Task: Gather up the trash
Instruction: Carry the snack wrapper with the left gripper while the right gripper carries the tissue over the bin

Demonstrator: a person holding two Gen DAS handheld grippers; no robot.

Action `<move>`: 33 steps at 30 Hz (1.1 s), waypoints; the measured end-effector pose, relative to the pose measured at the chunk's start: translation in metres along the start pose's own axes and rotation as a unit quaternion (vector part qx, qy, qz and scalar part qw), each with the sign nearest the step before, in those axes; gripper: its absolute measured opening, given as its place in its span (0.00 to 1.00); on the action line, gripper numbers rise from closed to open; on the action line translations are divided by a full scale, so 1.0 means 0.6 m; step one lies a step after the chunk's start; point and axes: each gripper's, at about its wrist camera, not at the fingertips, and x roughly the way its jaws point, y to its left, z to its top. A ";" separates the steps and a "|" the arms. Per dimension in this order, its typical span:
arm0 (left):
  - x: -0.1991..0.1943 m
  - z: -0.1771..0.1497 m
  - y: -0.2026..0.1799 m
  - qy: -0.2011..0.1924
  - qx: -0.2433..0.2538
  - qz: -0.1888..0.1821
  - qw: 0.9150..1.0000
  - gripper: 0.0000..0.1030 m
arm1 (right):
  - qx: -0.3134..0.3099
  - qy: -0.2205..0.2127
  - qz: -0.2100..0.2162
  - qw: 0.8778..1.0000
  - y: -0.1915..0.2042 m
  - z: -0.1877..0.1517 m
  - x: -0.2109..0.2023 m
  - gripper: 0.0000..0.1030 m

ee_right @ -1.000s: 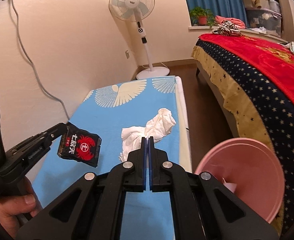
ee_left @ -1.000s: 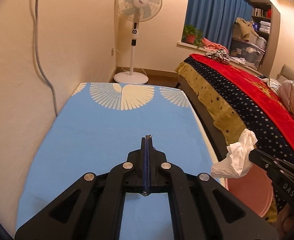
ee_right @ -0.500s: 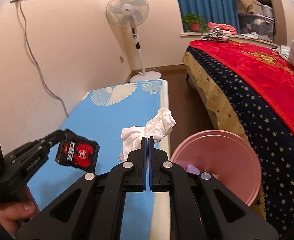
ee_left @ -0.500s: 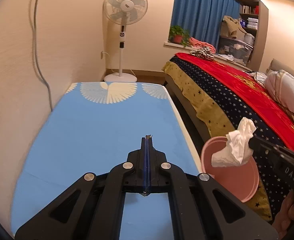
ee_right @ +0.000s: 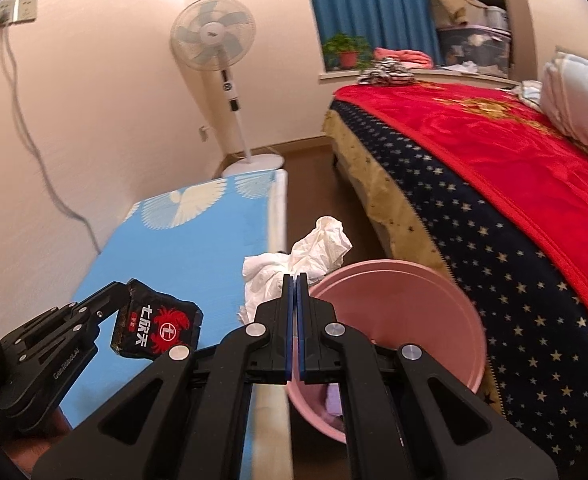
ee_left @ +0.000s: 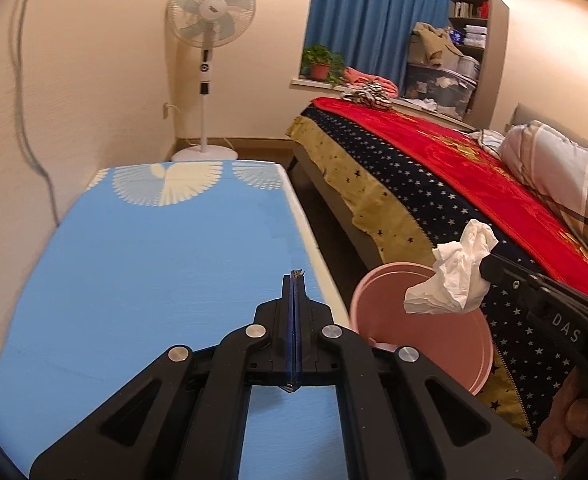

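Note:
In the right wrist view my right gripper [ee_right: 296, 278] is shut on a crumpled white tissue [ee_right: 294, 254], held over the near-left rim of a pink bin [ee_right: 398, 312] on the floor. The left wrist view shows the same tissue [ee_left: 450, 280] hanging above the bin [ee_left: 426, 332]. My left gripper [ee_left: 294, 280] is shut on a black snack wrapper with a red crab [ee_right: 154, 324]. That wrapper hangs over the blue table [ee_right: 198, 248], left of the bin. In the left wrist view only a sliver of the wrapper shows at the tips.
A bed with a red and starred blanket [ee_left: 434, 184] stands close on the bin's right. A standing fan [ee_left: 210, 60] is past the table's far end. A grey cable [ee_right: 34, 140] runs down the left wall. A hand [ee_left: 570, 420] grips the right tool.
Both grippers have shifted right, from over the blue table toward the pink bin. The tissue now hangs above the bin's rim, and the wrapper has come nearer the table's right edge.

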 end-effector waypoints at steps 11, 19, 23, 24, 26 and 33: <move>0.060 0.006 -0.063 0.005 0.027 -0.038 0.999 0.00 | 0.033 0.007 -0.061 0.998 -0.077 -0.010 0.031 0.02; 0.104 0.002 -0.100 0.018 0.040 -0.060 0.997 0.00 | 0.045 0.017 -0.089 0.995 -0.114 -0.015 0.056 0.01; 0.120 -0.001 -0.117 0.023 0.048 -0.074 0.996 0.00 | 0.047 0.023 -0.095 0.994 -0.119 -0.019 0.064 0.01; 0.122 -0.001 -0.119 0.024 0.049 -0.076 0.996 0.00 | 0.047 0.023 -0.096 0.994 -0.119 -0.020 0.066 0.01; 0.127 -0.004 -0.124 0.028 0.051 -0.082 0.995 0.00 | 0.049 0.025 -0.098 0.994 -0.121 -0.020 0.070 0.01; 0.139 -0.004 -0.131 0.033 0.048 -0.092 0.994 0.00 | 0.050 0.030 -0.100 0.993 -0.124 -0.019 0.078 0.01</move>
